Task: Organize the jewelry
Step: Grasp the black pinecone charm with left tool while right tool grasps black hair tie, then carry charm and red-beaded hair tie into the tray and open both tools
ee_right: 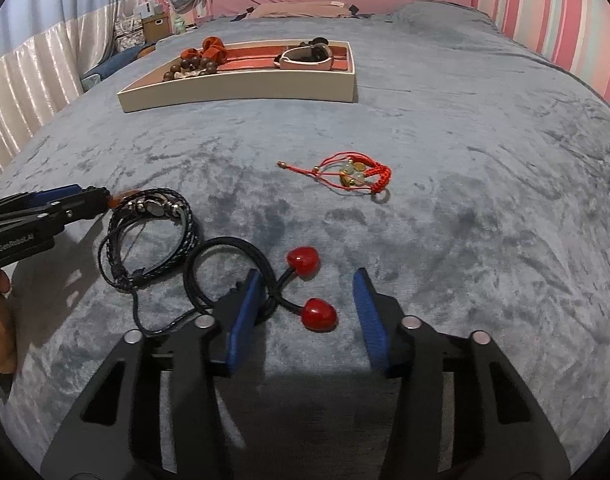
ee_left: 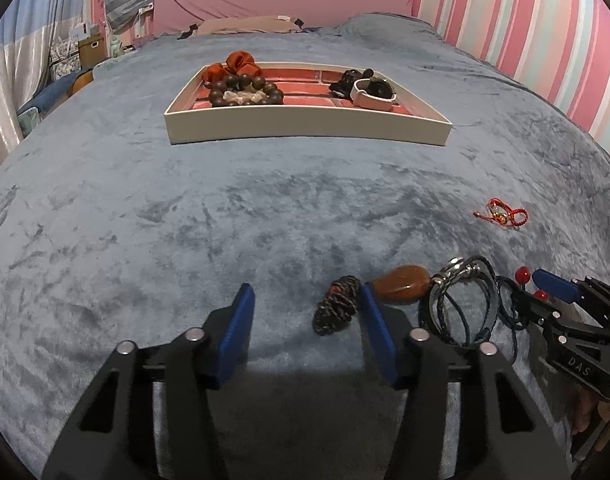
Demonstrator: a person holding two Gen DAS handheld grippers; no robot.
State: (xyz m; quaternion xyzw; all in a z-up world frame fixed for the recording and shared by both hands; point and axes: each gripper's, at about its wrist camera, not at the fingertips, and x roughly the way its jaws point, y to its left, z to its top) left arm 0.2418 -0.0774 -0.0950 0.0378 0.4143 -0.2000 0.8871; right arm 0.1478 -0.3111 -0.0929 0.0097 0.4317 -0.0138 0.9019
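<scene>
Left tongs (ee_left: 305,316) stand released around a dark braided charm (ee_left: 337,304), long axis pointing toward the tray (ee_left: 305,128); right tongs (ee_right: 309,304) stand released around red cherry beads (ee_right: 319,314) near the bed's (ee_right: 465,240) front edge.

A wide bed covered by a plush grey-blue velvet blanket (ee_left: 265,208) fills the lower and middle part of both views, its nap brushed into darker streaks. At twelve o'clock stands a padded pink headboard (ee_left: 281,0), with a flat beige pillow (ee_left: 245,24) lying at its foot. A wall papered in pink, white and pale green vertical stripes (ee_left: 537,40) runs from one to three o'clock. At nine to ten o'clock hangs a shiny pale pink pleated curtain (ee_right: 29,92); beside it, at eleven o'clock, a tan cardboard box (ee_left: 91,50) sits among clutter.
</scene>
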